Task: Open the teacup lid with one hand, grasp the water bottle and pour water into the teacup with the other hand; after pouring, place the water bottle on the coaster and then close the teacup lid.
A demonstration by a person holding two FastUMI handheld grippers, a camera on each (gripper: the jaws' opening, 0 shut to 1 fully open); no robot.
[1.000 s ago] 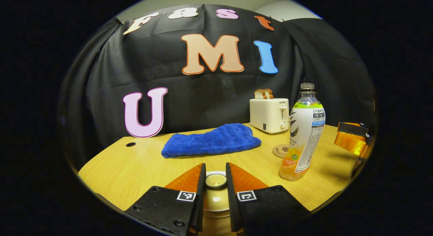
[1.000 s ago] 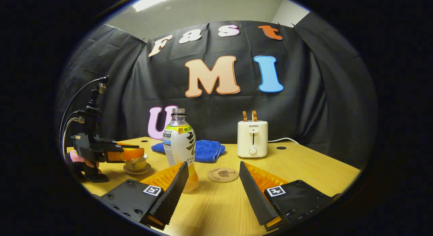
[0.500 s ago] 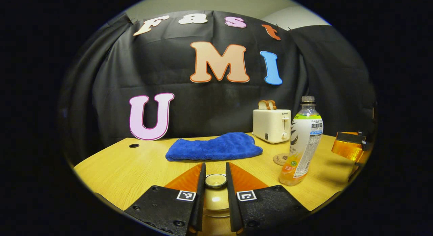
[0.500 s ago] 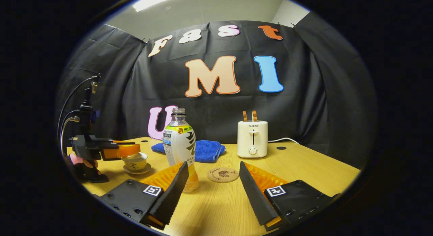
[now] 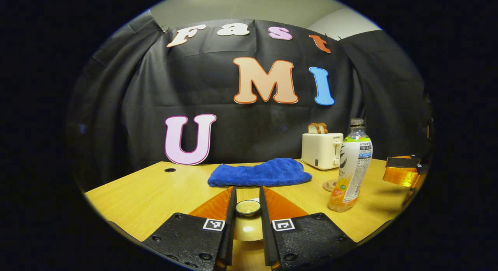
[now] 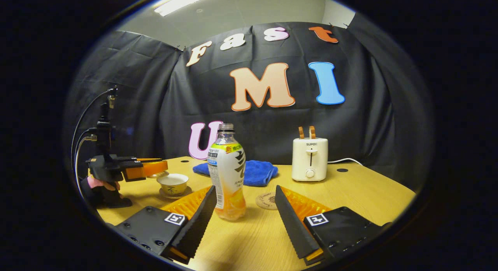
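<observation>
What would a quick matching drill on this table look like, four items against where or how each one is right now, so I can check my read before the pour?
Items:
1. teacup lid
2. teacup
3. water bottle
4. coaster

States:
A. bare, nothing standing on it
B. uncovered, sitting on its saucer
C. pinched by its knob in the left gripper, lifted off
D. upright on the table, cap off, ahead of the open right gripper

Pairs: 1-C, 2-B, 3-D, 4-A
</observation>
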